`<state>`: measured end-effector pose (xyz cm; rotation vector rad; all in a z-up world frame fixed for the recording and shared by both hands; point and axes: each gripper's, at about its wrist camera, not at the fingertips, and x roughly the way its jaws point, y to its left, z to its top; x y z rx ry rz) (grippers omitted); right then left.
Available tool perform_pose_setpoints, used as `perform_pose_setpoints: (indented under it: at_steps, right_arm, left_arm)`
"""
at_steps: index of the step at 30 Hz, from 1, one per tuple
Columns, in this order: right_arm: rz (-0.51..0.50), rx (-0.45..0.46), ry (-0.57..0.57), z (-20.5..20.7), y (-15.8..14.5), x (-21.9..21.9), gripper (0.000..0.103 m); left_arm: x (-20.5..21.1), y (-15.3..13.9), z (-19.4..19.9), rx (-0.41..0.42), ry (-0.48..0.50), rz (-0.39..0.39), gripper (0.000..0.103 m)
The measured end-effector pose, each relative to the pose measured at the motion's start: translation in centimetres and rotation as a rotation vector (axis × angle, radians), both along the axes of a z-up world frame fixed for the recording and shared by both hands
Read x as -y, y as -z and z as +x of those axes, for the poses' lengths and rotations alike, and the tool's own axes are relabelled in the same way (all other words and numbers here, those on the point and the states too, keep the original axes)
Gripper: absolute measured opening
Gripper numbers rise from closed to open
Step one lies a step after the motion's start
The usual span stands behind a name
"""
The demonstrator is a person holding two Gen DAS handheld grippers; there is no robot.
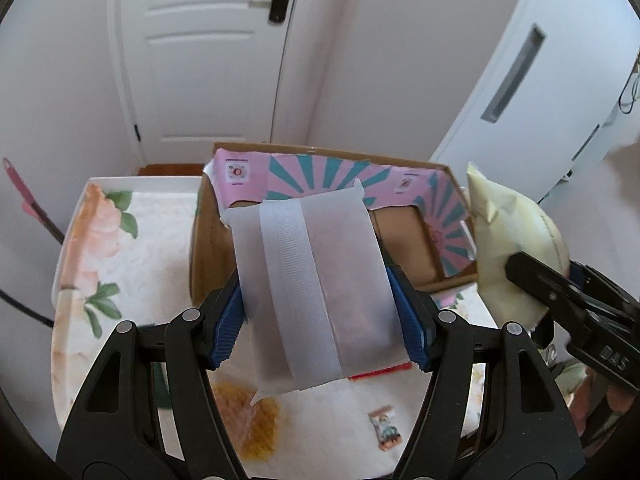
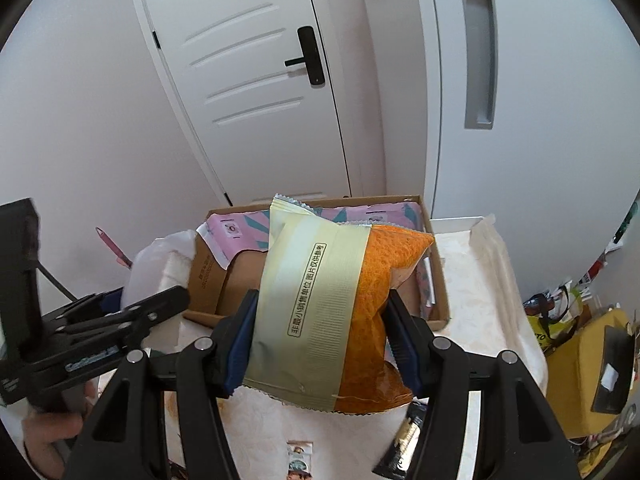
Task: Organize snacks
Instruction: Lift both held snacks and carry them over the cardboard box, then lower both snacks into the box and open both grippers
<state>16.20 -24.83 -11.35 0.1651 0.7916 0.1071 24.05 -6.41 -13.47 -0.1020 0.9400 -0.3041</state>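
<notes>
Our left tongs [image 1: 320, 312] clamp a frosted packet [image 1: 312, 280], our right tongs [image 2: 320, 340] an orange-and-cream bag [image 2: 336, 312]; both are held clear above the surface [image 1: 332, 412]. The box [image 1: 404, 248] lies straight ahead of and below both tongs. Each packet's long axis points into it. Neither hand looks clearly nearer.

Frosted plastic pouch [image 1: 316, 288], glossy foil packet [image 2: 336, 312], matt cardboard box [image 1: 208, 240]
</notes>
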Motion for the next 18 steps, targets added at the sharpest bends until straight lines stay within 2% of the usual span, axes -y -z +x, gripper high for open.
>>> perform_pose_setpoints:
  at_steps: [4, 10, 13, 15, 16, 17, 18]
  right_arm:
    - [-0.012, -0.023, -0.008, 1.8, 0.7, -0.6, 0.056]
    - [-0.015, -0.064, -0.006, 4.2, 2.1, -1.1, 0.056]
    - [-0.011, -0.091, 0.001, 5.1, 3.0, -1.1, 0.056]
    - [-0.009, -0.106, 0.002, 5.8, 3.4, -1.1, 0.056]
    - [-0.011, -0.110, 0.002, 5.9, 3.6, -1.1, 0.056]
    - [-0.013, -0.114, 0.002, 6.1, 3.7, -1.1, 0.056]
    - [-0.015, -0.118, 0.003, 6.3, 3.9, -1.0, 0.056]
  left_arm:
    - [-0.2, 2.1, 3.0, -0.060, 0.001, -0.012, 0.064]
    - [-0.2, 5.0, 6.9, -0.136, 0.024, 0.017, 0.064]
    - [0.0, 5.7, 8.3, -0.149, 0.040, 0.040, 0.064]
    - [0.3, 5.5, 8.8, -0.127, 0.047, 0.068, 0.065]
    - [0.5, 5.2, 9.0, -0.118, 0.052, 0.091, 0.074]
    - [0.6, 5.0, 9.0, -0.110, 0.054, 0.103, 0.087]
    - [0.5, 4.7, 8.8, -0.090, 0.052, 0.119, 0.093]
